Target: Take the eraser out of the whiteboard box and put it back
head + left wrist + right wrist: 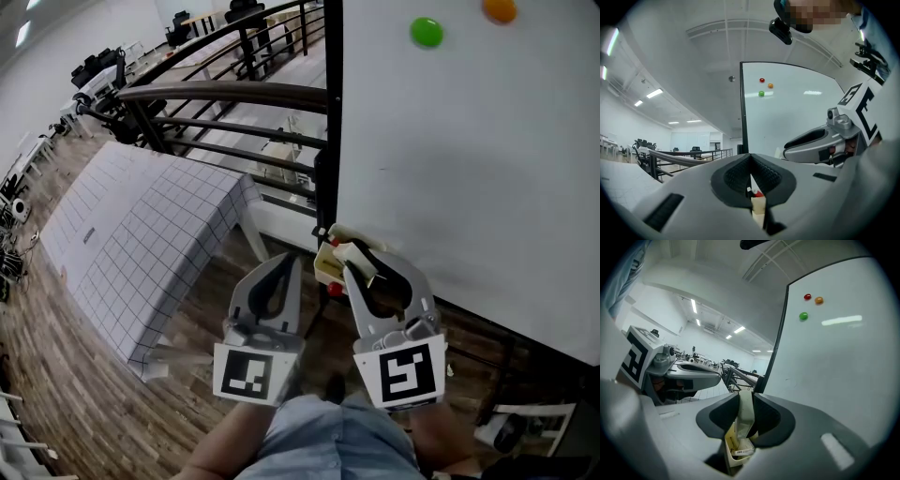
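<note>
Eraser (743, 416) clamped between right fingers (717, 420), left fingers (736, 176) closed

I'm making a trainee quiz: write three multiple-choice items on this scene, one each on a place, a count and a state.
1. Where is the box? A on the table; B at the whiteboard's lower corner; C on the floor.
2. How many magnets on the whiteboard? A one; B five; C three.
3. The right gripper is: A shut on the eraser; B open, empty; C shut on a marker.
B: it sits by the board's frame. C: red, orange, green. A: its jaws clamp the eraser.
</note>
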